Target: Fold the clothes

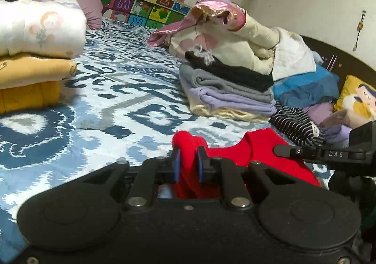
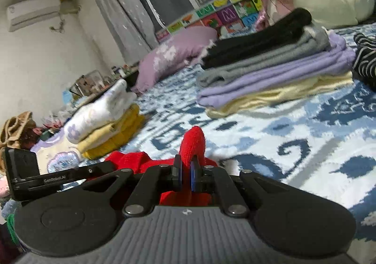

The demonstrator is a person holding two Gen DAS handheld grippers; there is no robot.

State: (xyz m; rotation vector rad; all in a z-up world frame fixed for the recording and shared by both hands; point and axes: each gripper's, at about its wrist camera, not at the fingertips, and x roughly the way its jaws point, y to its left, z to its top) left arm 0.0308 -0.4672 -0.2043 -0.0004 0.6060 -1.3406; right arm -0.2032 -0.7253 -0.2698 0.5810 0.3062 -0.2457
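Note:
A red knit garment (image 1: 256,155) lies low over the blue-and-white patterned bedspread (image 1: 98,90). My left gripper (image 1: 189,158) is shut on a bunched red corner of it, which pokes up between the blue pads. In the right wrist view my right gripper (image 2: 185,167) is shut on another red fold (image 2: 192,144) that sticks up past the fingertips. The rest of the red garment (image 2: 131,160) stretches left toward the other gripper's black body (image 2: 28,170). The right gripper's arm (image 1: 329,153) shows at the right edge of the left wrist view.
A folded stack of black, grey, lilac and cream clothes (image 1: 230,90) sits ahead, with a cream quilt (image 1: 235,35) and striped cloth (image 1: 296,122) behind. A white and yellow folded pile (image 1: 35,52) stands left. A lilac pillow (image 2: 174,52), window and wall lie beyond.

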